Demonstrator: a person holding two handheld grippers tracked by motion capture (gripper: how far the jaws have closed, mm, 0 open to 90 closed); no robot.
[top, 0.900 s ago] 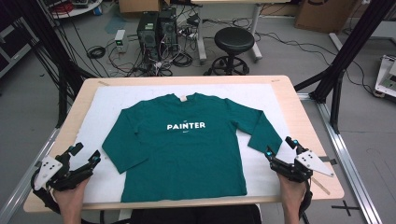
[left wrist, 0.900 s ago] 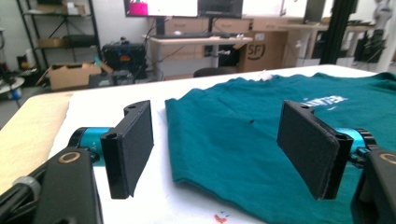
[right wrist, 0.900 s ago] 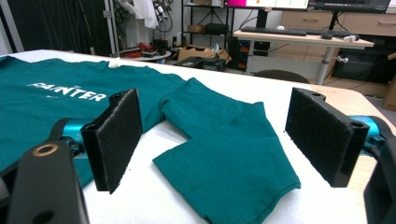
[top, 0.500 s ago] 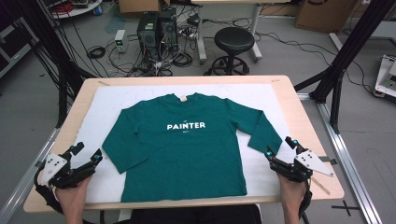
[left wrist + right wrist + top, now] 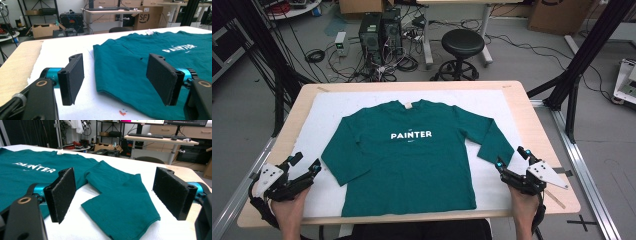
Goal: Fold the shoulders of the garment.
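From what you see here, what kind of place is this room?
Probably a robotics lab or workshop rather than a home. Behind the table with the green shirt, computer towers stand on the floor among tangled cables, and black frame struts rise beside it.

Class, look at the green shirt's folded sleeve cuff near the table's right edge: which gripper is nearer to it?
Right. The right gripper sits just below that sleeve cuff, jaws open toward it. The left gripper lies across the green shirt, beside the other sleeve.
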